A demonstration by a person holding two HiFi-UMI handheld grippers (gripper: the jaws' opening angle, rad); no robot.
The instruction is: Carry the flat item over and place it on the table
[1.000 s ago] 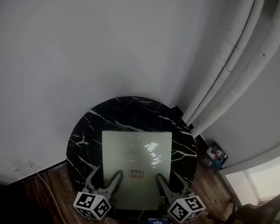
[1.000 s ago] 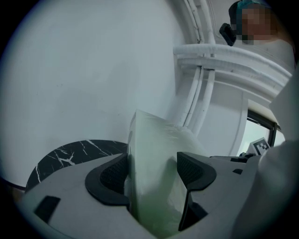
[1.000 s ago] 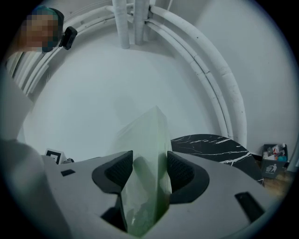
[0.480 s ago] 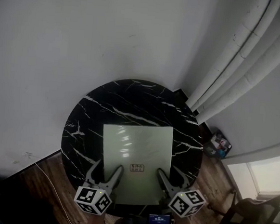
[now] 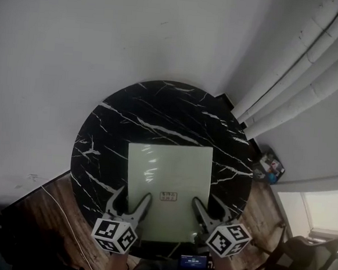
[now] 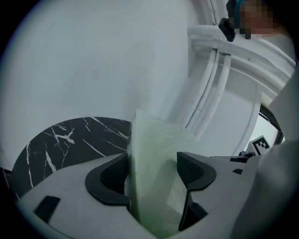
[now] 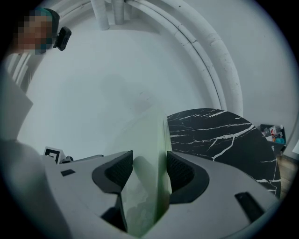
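Flat item (image 5: 168, 187), a pale green square in glossy wrap, sits over the 6 o'clock half of the black marble table (image 5: 159, 110), pinched at its near edge by both claws.

The left gripper (image 5: 131, 202) clamps the near-left corner and the right gripper (image 5: 210, 209) the near-right, each with its jaws drawn narrow onto the wrap. Whether the sheet already rests on the marble cannot be told, and its near edge seems to overhang the rim. This looks like the placing step. Next, I judge, lower it level, nudge it toward 12 o'clock so it lies fully on the top, then part both pairs of jaws. Nothing else lies on the table. White pipes (image 5: 302, 72) run at 2 o'clock and a chair (image 5: 305, 258) stands at 4 o'clock, both away from the drop spot.
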